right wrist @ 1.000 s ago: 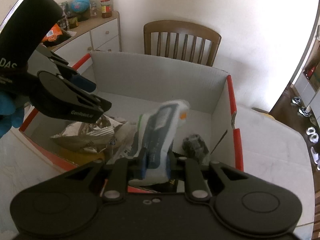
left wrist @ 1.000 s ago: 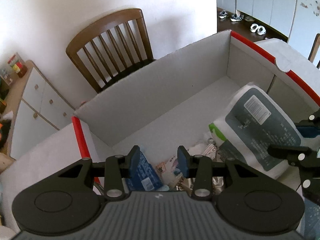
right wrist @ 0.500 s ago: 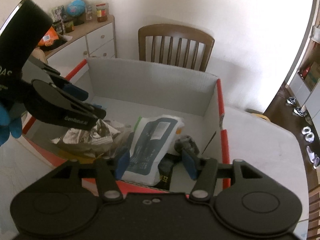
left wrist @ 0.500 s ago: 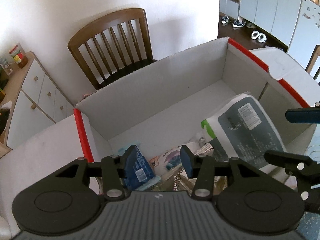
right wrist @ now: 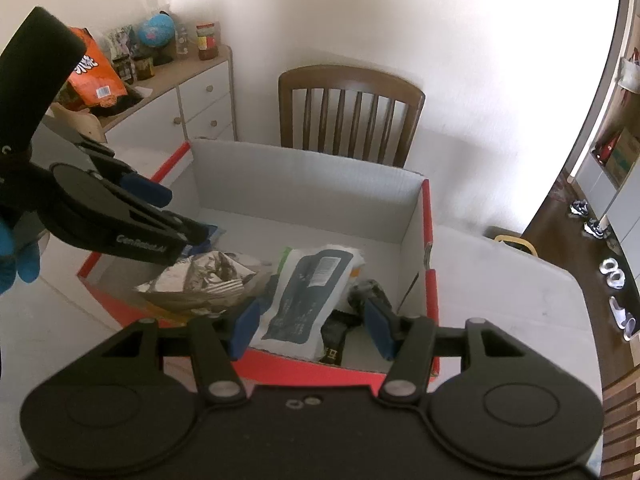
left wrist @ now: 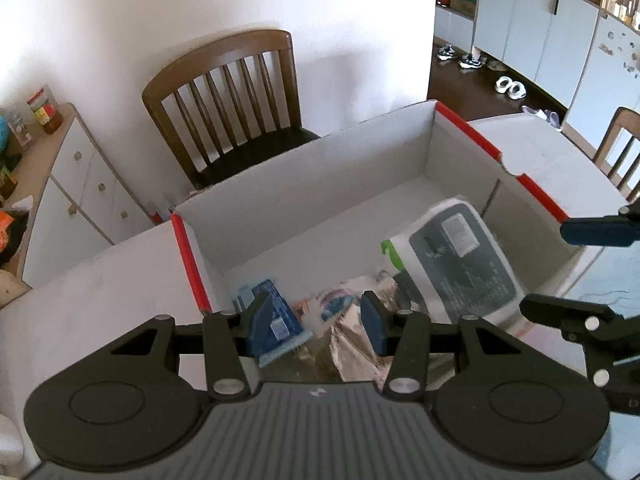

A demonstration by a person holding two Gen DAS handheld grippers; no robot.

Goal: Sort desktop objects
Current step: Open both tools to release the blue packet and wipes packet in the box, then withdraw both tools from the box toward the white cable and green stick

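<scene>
The right gripper (right wrist: 310,328) hung above the near wall of the box (right wrist: 304,176), its fingers spread wide with nothing between them. The grey and white pouch (right wrist: 308,296) lay flat on the box floor just beyond them, resting against the crumpled foil bag (right wrist: 200,280), probably set there because this box is where the desk items are being gathered. The left gripper (left wrist: 316,320) hovered over the opposite near corner, fingers also wide and empty, above a small blue packet (left wrist: 276,320) and some loose wrappers (left wrist: 336,308). Both tools sat clear of the contents, which suggests that this item was done and the hands were free for another. The table (right wrist: 500,280) around the box looked bare on the right side
</scene>
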